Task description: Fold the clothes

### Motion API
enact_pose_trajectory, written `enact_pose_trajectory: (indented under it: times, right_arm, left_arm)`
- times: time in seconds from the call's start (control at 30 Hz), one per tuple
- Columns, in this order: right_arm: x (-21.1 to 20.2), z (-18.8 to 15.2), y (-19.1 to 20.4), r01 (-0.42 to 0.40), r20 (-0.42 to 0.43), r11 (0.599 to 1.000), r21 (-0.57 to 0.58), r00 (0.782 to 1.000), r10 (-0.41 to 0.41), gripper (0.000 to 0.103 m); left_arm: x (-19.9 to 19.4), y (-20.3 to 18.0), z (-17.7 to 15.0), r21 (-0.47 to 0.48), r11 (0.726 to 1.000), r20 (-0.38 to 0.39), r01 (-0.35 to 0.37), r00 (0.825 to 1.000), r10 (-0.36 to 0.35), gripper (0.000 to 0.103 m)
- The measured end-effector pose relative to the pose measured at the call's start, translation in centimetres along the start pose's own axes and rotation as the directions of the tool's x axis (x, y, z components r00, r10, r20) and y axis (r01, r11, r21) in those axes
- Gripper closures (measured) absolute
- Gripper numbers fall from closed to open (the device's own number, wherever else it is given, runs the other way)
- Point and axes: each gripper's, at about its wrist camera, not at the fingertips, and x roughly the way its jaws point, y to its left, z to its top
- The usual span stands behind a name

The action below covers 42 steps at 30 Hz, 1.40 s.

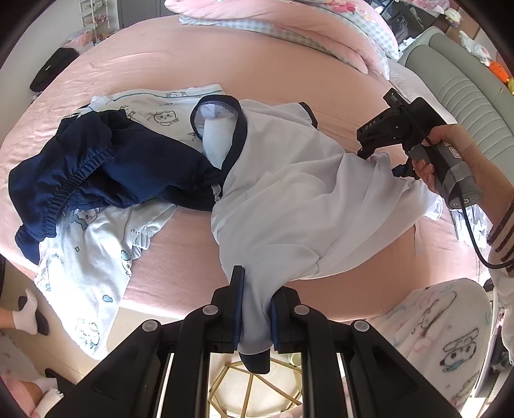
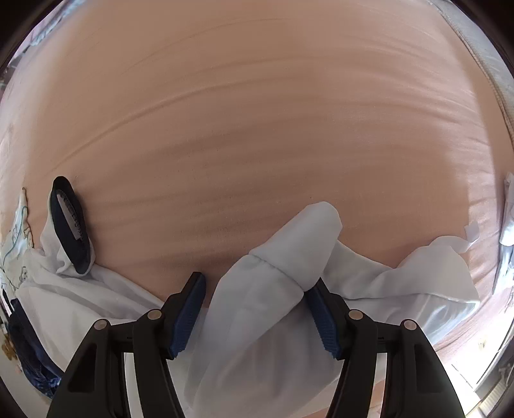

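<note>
The pale blue shirt (image 1: 289, 193) with navy trim lies spread across the middle of the pink bed sheet (image 1: 273, 64), its navy-edged collar opening (image 1: 218, 128) toward 11 o'clock in my left wrist view. My left gripper (image 1: 256, 308) is clamped tight on a bunched fold of that shirt at 6 o'clock, the cloth squeezed between the 2 blue pads with a navy cuff hanging below them.

At 3 o'clock in the same view I see my right gripper (image 1: 377, 154), nose down onto the shirt's far edge, with a hand (image 1: 449, 154) wrapped on its handle and a striped sleeve (image 1: 501, 231) behind. From the right wrist camera, my right gripper (image 2: 257, 308) stands about halfway open; a rolled fold of the shirt (image 2: 289, 250) lies between the pads and brushes the right-hand pad (image 2: 324, 321), but the left pad (image 2: 188, 312) is clear of it, so nothing is gripped.

Outward at 9 o'clock in the left view, dark navy shorts (image 1: 96, 173) with an elastic waistband rest over white cartoon-print pyjamas (image 1: 90, 257). A pink quilt (image 1: 289, 22) sits at 12 o'clock.
</note>
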Motion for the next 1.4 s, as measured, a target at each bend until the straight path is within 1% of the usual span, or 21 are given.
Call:
enact_pose_trajectory:
  times: [0.1, 0.13, 0.17, 0.2, 0.23, 0.27, 0.3, 0.33, 0.4, 0.47, 0.57, 0.63, 0.67, 0.73, 0.83, 0.9, 1.03, 1.07, 1.13, 1.27, 1.4]
  right_arm:
    - [-0.2, -0.4, -0.7, -0.017, 0.021, 1.0, 0.006, 1.0, 0.017, 0.041]
    - [-0.3, -0.5, -1.0, -0.021, 0.026, 1.0, 0.005, 0.999, 0.021, 0.049]
    - [-0.5, -0.7, -1.4, -0.019, 0.033, 1.0, 0.005, 0.999, 0.019, 0.054]
    - [-0.6, -0.9, -1.9, -0.023, 0.04, 1.0, 0.004, 0.999, 0.023, 0.063]
    - [-0.8, -1.1, -2.5, -0.037, 0.047, 0.999, 0.0, 0.998, 0.036, 0.07]
    - [-0.8, -1.3, -3.1, -0.054, 0.054, 0.999, -0.004, 0.997, 0.054, 0.073]
    - [-0.9, -1.5, -3.8, -0.071, 0.06, 0.997, -0.005, 0.996, 0.071, 0.082]
    - [-0.9, -1.8, -4.5, -0.097, 0.065, 0.995, -0.002, 0.993, 0.097, 0.086]
    - [-0.9, -2.3, -6.3, -0.177, 0.072, 0.984, 0.019, 0.982, 0.175, 0.09]
    - [-0.7, -2.7, -8.3, -0.271, 0.073, 0.961, 0.061, 0.961, 0.266, 0.093]
    - [-0.6, -3.5, -11.3, -0.412, 0.083, 0.901, 0.137, 0.911, 0.404, 0.095]
    - [-1.2, -4.1, -12.7, -0.477, 0.111, 0.867, 0.144, 0.878, 0.465, 0.095]
    - [-1.8, -4.4, -13.2, -0.496, 0.13, 0.859, 0.125, 0.867, 0.482, 0.095]
    - [-3.4, -4.9, -13.7, -0.521, 0.173, 0.85, 0.078, 0.847, 0.503, 0.095]
    - [-6.9, -4.5, -12.8, -0.557, 0.223, 0.83, 0.024, 0.812, 0.539, 0.095]
    - [-8.0, -4.8, -13.2, -0.583, 0.242, 0.812, 0.015, 0.79, 0.563, 0.095]
    - [-10.3, -6.0, -13.7, -0.634, 0.278, 0.773, -0.023, 0.738, 0.614, 0.095]
    - [-10.7, -6.3, -13.3, -0.639, 0.288, 0.768, -0.036, 0.729, 0.621, 0.095]
    - [-10.9, -7.0, -11.2, -0.637, 0.311, 0.769, -0.062, 0.719, 0.621, 0.095]
    - [-13.0, -8.6, -11.6, -0.65, 0.34, 0.753, -0.102, 0.688, 0.641, 0.095]
    - [-14.8, -10.3, -12.9, -0.684, 0.369, 0.719, -0.124, 0.641, 0.673, 0.095]
  left_arm:
    - [0.1, -0.1, -0.1, 0.007, 1.0, -0.003, -0.002, 1.0, 0.002, 0.091]
    - [0.1, 0.0, -0.1, 0.005, 1.0, -0.006, -0.001, 1.0, 0.001, 0.091]
    - [0.2, 0.0, -0.2, 0.003, 1.0, -0.01, 0.001, 1.0, -0.001, 0.091]
    - [0.3, 0.1, -0.2, 0.0, 1.0, -0.012, 0.003, 1.0, -0.003, 0.091]
    - [0.3, 0.1, -0.2, -0.001, 1.0, -0.014, 0.005, 1.0, -0.005, 0.091]
    - [0.4, 0.1, -0.2, -0.002, 1.0, -0.016, 0.005, 1.0, -0.005, 0.091]
    - [0.4, 0.1, -0.2, -0.003, 1.0, -0.017, 0.005, 1.0, -0.005, 0.091]
    - [0.4, 0.1, -0.2, -0.002, 1.0, -0.017, 0.004, 1.0, -0.004, 0.091]
    - [0.3, -0.1, -0.2, 0.0, 1.0, -0.018, 0.002, 1.0, -0.002, 0.091]
    - [0.2, -0.3, -0.2, 0.004, 1.0, -0.016, 0.001, 1.0, -0.001, 0.091]
    - [0.1, -0.6, -0.3, 0.006, 1.0, -0.015, -0.007, 1.0, 0.007, 0.091]
    - [-0.1, -0.7, -0.3, 0.007, 1.0, -0.013, -0.006, 1.0, 0.007, 0.091]
    - [-0.1, -0.8, -0.3, 0.008, 1.0, -0.013, -0.008, 1.0, 0.008, 0.091]
    - [-0.2, -1.0, -0.4, 0.01, 1.0, -0.011, -0.01, 1.0, 0.01, 0.091]
    - [-0.4, -1.2, -0.4, 0.007, 1.0, -0.007, -0.009, 1.0, 0.009, 0.091]
    - [-0.6, -1.2, -0.4, -0.001, 1.0, 0.0, -0.005, 1.0, 0.005, 0.091]
    - [-1.8, -1.2, -0.3, -0.028, 0.999, 0.052, 0.016, 0.999, -0.014, 0.091]
    - [-2.1, -1.3, -0.2, -0.023, 1.0, 0.066, 0.019, 0.998, -0.017, 0.091]
    - [-2.8, -1.5, 0.1, -0.013, 1.0, 0.087, 0.01, 0.996, -0.009, 0.091]
    - [-3.7, -1.5, 0.7, -0.018, 1.0, 0.105, 0.024, 0.994, -0.022, 0.091]
    - [-4.2, -1.1, 0.7, -0.022, 0.999, 0.11, 0.028, 0.994, -0.025, 0.091]
